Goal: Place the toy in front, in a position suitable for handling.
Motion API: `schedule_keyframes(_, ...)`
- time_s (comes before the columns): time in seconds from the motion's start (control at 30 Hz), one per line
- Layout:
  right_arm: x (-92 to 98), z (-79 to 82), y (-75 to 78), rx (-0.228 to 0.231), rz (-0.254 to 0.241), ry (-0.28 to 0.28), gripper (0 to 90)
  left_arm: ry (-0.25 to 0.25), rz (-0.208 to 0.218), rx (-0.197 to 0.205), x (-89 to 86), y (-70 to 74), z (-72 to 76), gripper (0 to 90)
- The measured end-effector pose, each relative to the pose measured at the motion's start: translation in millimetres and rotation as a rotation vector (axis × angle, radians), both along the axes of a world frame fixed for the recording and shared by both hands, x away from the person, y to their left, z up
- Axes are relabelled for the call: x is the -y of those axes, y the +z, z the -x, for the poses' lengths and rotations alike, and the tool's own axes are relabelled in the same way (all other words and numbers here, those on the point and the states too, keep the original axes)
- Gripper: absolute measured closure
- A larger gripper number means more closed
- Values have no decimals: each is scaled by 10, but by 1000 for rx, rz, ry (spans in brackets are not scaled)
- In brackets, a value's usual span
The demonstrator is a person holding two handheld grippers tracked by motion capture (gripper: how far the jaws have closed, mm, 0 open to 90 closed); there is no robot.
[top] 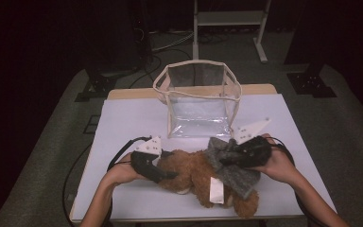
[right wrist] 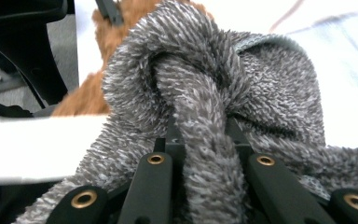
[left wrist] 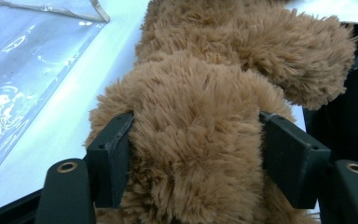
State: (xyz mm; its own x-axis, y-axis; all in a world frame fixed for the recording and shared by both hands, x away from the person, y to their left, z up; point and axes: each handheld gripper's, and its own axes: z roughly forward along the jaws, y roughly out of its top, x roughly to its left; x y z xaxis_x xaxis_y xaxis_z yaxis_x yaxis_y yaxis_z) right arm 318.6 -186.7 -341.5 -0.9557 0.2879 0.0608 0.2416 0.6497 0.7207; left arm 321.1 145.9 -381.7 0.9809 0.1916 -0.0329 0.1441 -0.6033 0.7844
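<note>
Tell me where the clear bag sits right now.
High view: the clear bag stands open at the table's far middle, just behind the brown plush toy.

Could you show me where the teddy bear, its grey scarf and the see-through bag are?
teddy bear (top: 189, 171): high view, brown belly fur.
grey scarf (right wrist: 200, 84): right gripper view, the knotted fold.
see-through bag (top: 198, 118): high view, clear front wall.
</note>
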Motion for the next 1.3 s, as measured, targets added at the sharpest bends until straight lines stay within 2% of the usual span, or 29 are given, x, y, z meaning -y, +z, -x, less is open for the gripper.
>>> schedule_keyframes(0.17, -482, -157, 23, -5, 42, 73, 766, -6, 7, 13, -3, -15, 43, 313)
schedule_keyframes(0.27, -653, -188, -31, -10, 68, 103, 765, -5, 5, 17, -32, -12, 54, 311)
schedule_keyframes(0.4, -617, -188, -79, -33, 68, 104, 768, 11, 20, 23, -135, 42, 39, 278)
schedule_keyframes(0.47, -563, -172, -95, -35, 66, 95, 769, 40, 16, 30, -232, 74, 21, 257)
schedule_keyframes(0.53, -509, -176, -86, -40, 59, 85, 769, 54, 23, 13, -268, 38, -7, 262)
schedule_keyframes(0.6, -503, -197, -64, -51, 49, 83, 768, 29, 26, -19, -245, -57, -30, 319)
schedule_keyframes(0.7, -611, -221, -12, -39, 66, 98, 768, 20, 45, -38, -209, -89, -48, 332)
schedule_keyframes(0.8, -801, -243, 13, -34, 83, 131, 767, -1, 52, -37, -138, -94, -27, 347)
schedule_keyframes(0.9, -1065, -289, 5, -39, 99, 167, 766, -7, 40, -28, -110, -92, -7, 351)
schedule_keyframes(1.03, -1267, -337, -5, -47, 95, 192, 767, -14, 39, -29, -127, -110, 8, 350)
schedule_keyframes(1.13, -1248, -321, -2, -46, 110, 198, 767, -11, 25, -16, -133, -109, 29, 343)
schedule_keyframes(1.23, -1065, -278, 29, -34, 137, 176, 766, -11, 10, -8, -127, -96, 45, 338)
schedule_keyframes(1.3, -859, -237, 24, -25, 153, 144, 766, -13, 8, -7, -124, -94, 50, 338)
